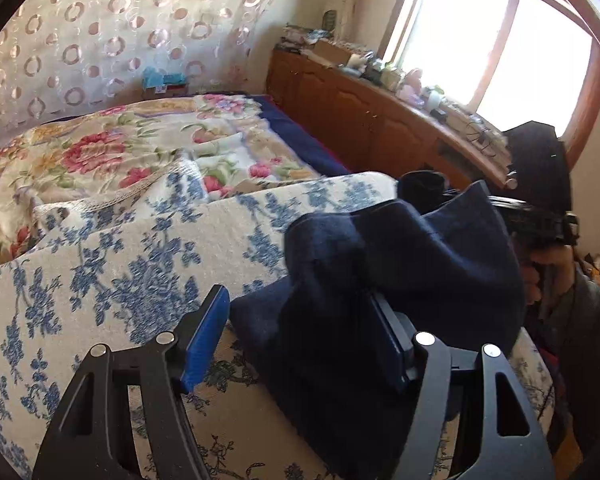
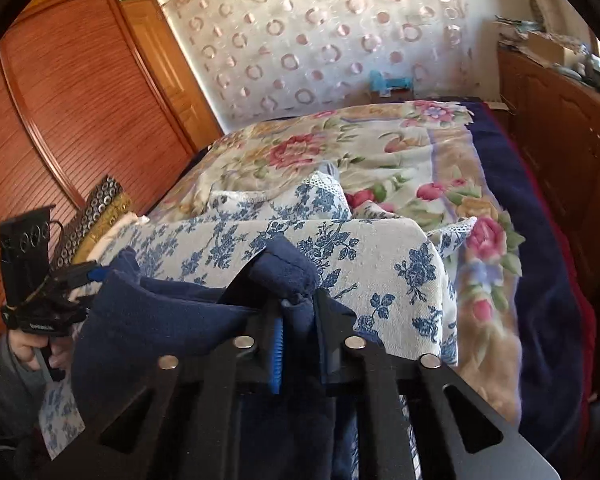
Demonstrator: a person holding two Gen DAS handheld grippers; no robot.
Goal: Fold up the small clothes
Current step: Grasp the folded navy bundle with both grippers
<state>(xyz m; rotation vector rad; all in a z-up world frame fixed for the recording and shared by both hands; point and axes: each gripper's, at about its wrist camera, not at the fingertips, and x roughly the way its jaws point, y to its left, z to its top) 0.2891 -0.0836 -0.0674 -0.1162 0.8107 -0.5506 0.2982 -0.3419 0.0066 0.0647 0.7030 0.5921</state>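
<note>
From the left wrist, the left gripper (image 1: 300, 332) has its fingers wide apart. The dark blue garment (image 1: 400, 264) lies bunched on the blue-flowered cloth (image 1: 140, 248) that covers the bed. One corner of it sits between the fingers and hides the right one, but nothing is pinched. From the right wrist, the right gripper (image 2: 298, 320) has its fingers nearly shut, squeezing a rolled edge of the dark blue garment (image 2: 160, 312). The fold looks only just begun. Next, the left fingers likely need to close on their corner, so both hands can lift the garment and spread it flat.
</note>
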